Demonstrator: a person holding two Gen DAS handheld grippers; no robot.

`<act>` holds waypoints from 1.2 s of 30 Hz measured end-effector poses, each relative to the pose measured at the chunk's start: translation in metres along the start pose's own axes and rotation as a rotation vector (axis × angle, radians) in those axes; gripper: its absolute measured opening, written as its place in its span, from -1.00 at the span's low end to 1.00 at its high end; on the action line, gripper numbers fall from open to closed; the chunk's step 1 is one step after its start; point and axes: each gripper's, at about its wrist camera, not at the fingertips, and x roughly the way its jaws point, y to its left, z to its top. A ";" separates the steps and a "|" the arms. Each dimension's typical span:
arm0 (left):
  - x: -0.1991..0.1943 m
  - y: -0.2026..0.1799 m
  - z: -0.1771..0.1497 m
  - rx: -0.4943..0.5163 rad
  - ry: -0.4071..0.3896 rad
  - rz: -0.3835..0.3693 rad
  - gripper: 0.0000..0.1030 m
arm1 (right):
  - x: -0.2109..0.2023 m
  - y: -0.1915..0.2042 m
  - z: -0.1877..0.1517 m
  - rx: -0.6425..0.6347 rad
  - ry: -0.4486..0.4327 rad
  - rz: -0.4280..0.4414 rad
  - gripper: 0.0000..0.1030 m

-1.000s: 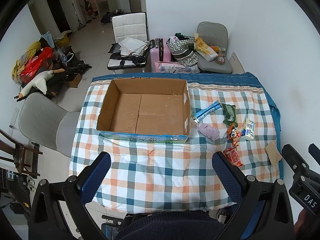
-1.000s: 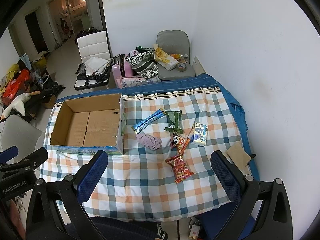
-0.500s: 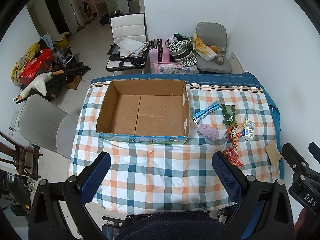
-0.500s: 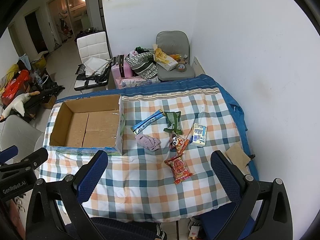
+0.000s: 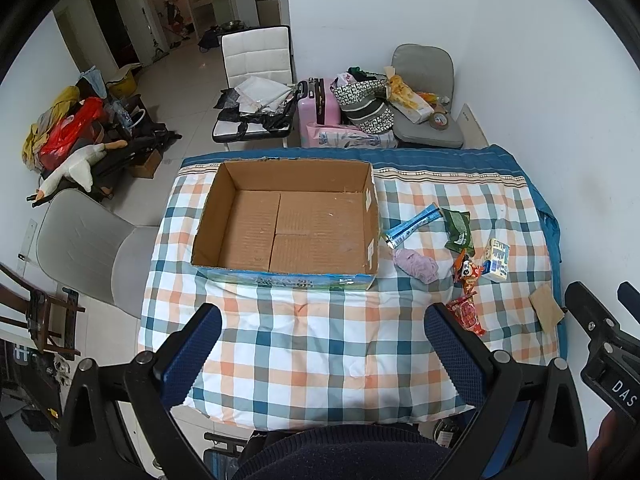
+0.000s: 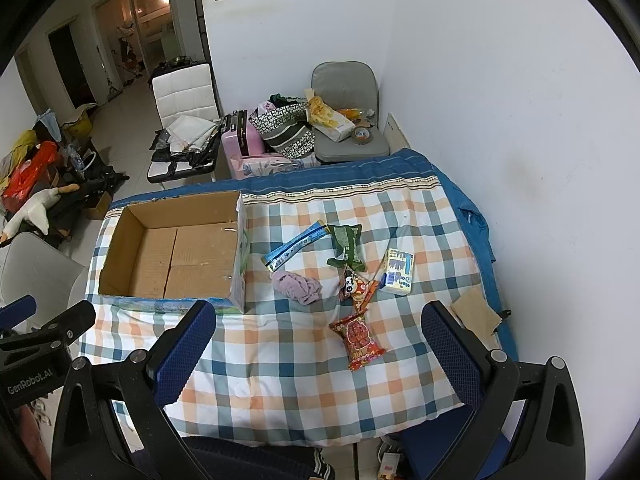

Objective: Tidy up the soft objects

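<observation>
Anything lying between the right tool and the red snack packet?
No, only bare checkered cloth lies between the open right tool and the red snack packet, seen in the right wrist view.

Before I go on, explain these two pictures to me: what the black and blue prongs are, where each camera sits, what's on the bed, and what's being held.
There is no robot here. A person holds a hand tool in each hand, each with two blue-padded fingers and a wide-angle camera looking out along them. One picture comes from the left gripper, the other from the right gripper; each also catches the other tool at its edge. Both stand open and hold nothing.

Below them is a checked quilt. On it sits an open, empty cardboard box. Beside the box lie a purple cloth, a blue packet, a green packet, a panda snack, a red snack bag, a small carton and a brown card.
</observation>
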 end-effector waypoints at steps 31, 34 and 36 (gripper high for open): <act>0.258 -0.171 0.126 0.320 0.161 -0.092 0.81 | 0.243 -0.165 0.010 0.453 0.256 0.054 1.00; 0.310 -0.194 0.132 0.311 0.287 -0.119 0.61 | 0.298 -0.192 0.009 0.517 0.316 0.091 1.00; 0.341 -0.208 0.135 0.248 0.392 -0.198 0.60 | 0.334 -0.206 0.008 0.541 0.356 0.070 1.00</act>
